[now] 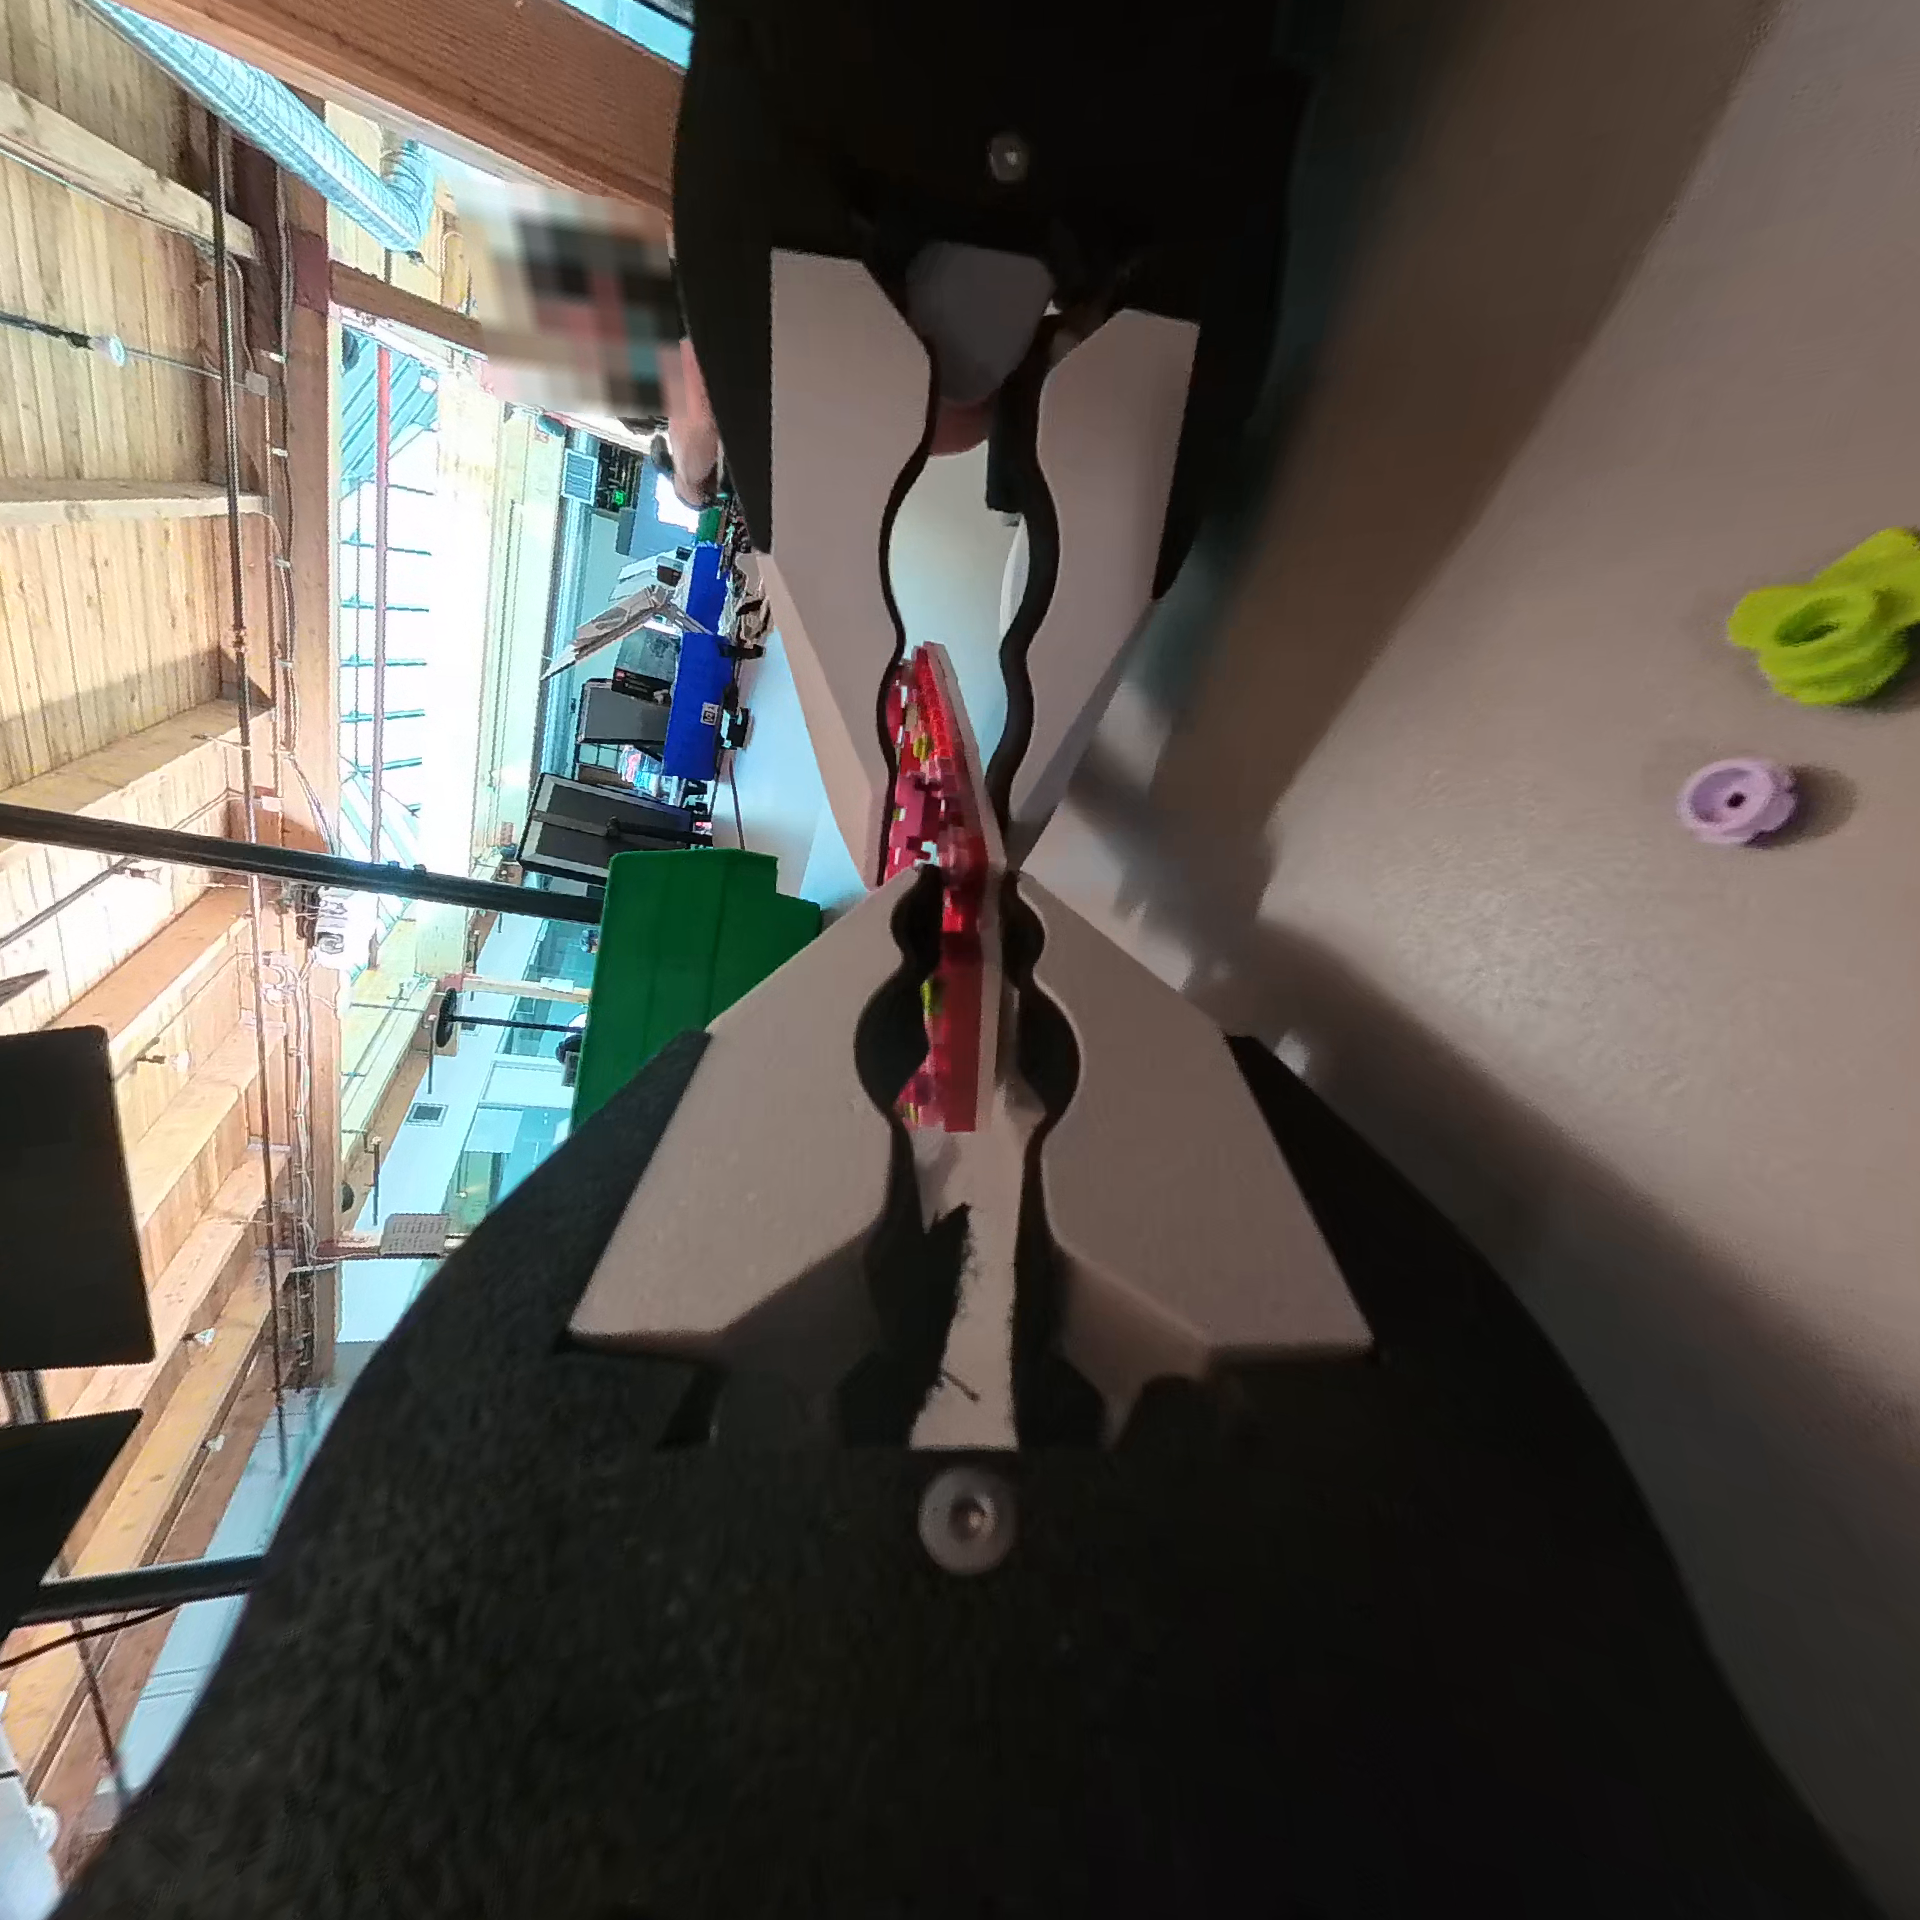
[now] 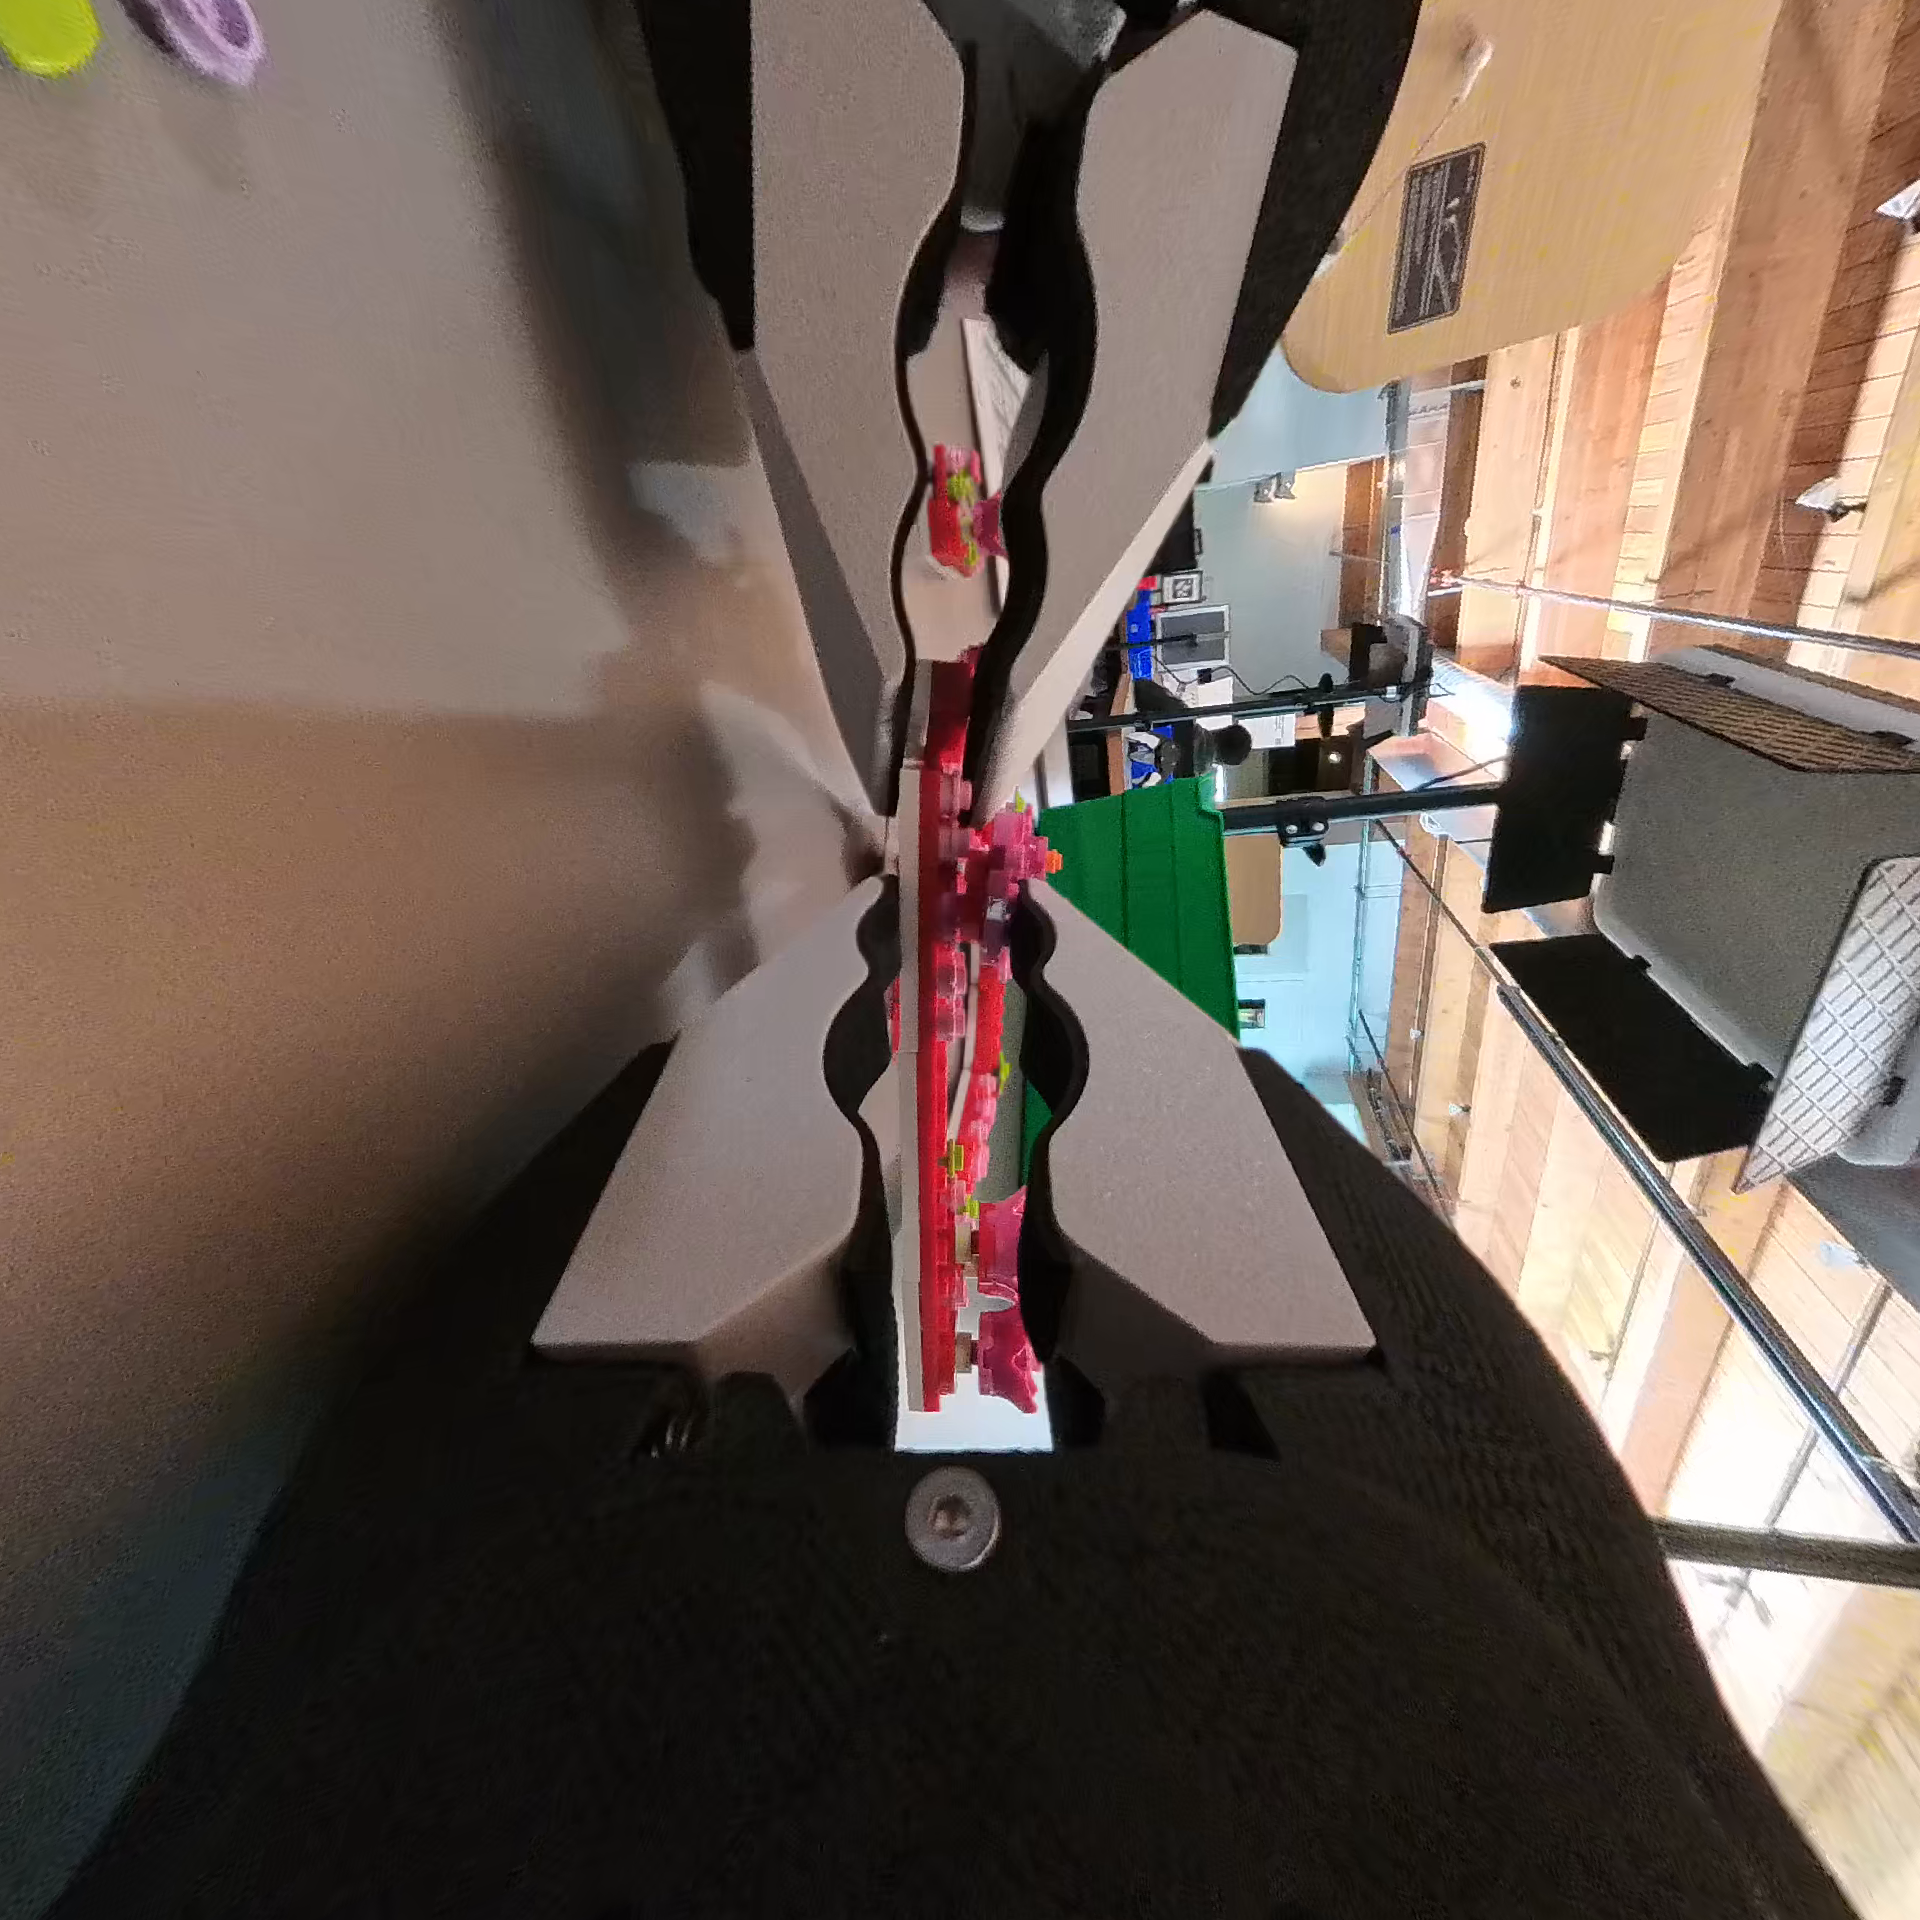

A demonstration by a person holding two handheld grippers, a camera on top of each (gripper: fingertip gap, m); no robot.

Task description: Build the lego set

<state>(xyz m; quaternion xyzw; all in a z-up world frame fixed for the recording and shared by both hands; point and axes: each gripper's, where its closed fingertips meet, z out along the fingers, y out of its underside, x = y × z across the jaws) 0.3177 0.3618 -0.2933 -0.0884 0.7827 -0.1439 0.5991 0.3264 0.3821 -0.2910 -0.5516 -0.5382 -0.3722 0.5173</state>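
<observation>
The lego build (image 1: 948,1023) is a flat red plate with pink, magenta and lime pieces on it, seen edge-on and held in the air. My left gripper (image 1: 963,881) is shut on one end of it. My right gripper (image 2: 954,883) is shut on the opposite end (image 2: 940,1049). The two grippers face each other, tips almost touching. The right gripper's white fingers (image 1: 831,540) fill the top of the left wrist view. The left gripper's fingers (image 2: 831,416) fill the top of the right wrist view. A loose lime piece (image 1: 1829,634) and a lilac round piece (image 1: 1735,802) lie on the table.
The grey table top (image 1: 1558,987) runs along one side of both tilted views. A green bin (image 1: 681,956) stands behind the grippers and shows in the right wrist view (image 2: 1143,894). The lime piece (image 2: 42,31) and a purple piece (image 2: 208,31) show at that view's corner. Less than 4 cm separates the two grippers' tips.
</observation>
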